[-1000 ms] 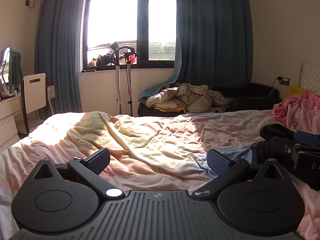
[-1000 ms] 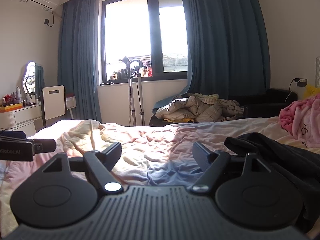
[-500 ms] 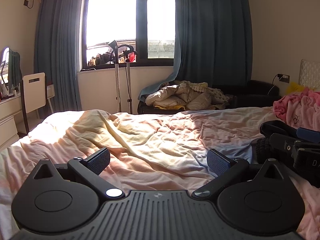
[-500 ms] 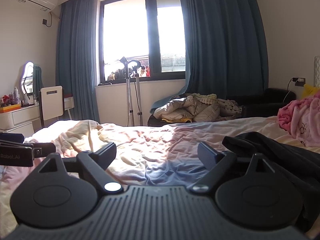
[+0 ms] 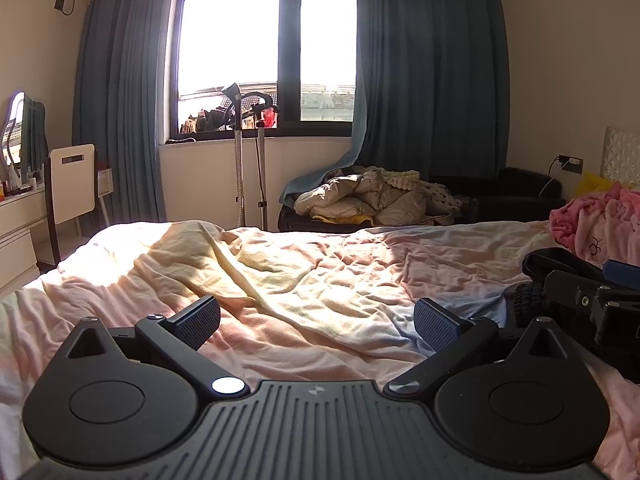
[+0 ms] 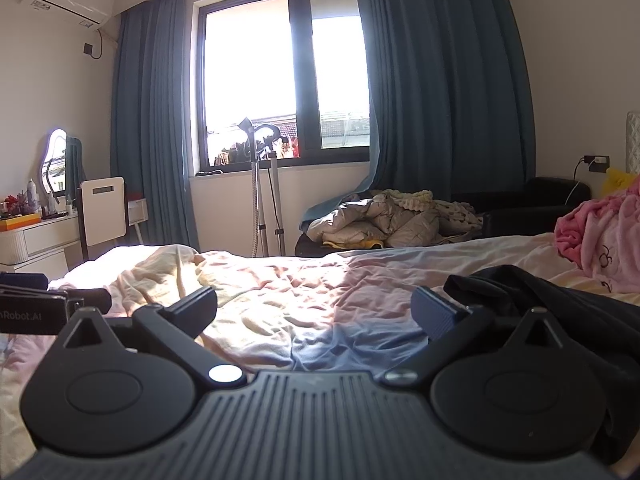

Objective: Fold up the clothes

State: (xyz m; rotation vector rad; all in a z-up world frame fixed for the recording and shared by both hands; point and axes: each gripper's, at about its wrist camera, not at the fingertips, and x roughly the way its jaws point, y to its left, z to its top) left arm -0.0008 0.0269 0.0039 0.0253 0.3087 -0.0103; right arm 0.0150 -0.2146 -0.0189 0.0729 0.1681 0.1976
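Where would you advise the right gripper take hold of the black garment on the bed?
Probably at the black garment's raised rumpled edge just beyond the right gripper's right finger, approaching low from the near side; that fold stands clear of the sheet, and the opening jaws hold nothing.

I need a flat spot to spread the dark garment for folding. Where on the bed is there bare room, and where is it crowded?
The sheet lies bare, though rumpled, from the left hand-held gripper across to the dark garment, and back to the far edge facing the window. The right side is crowded: the dark garment by the right hand-held gripper, whose jaws are opening with nothing between them, and the pink blanket behind.
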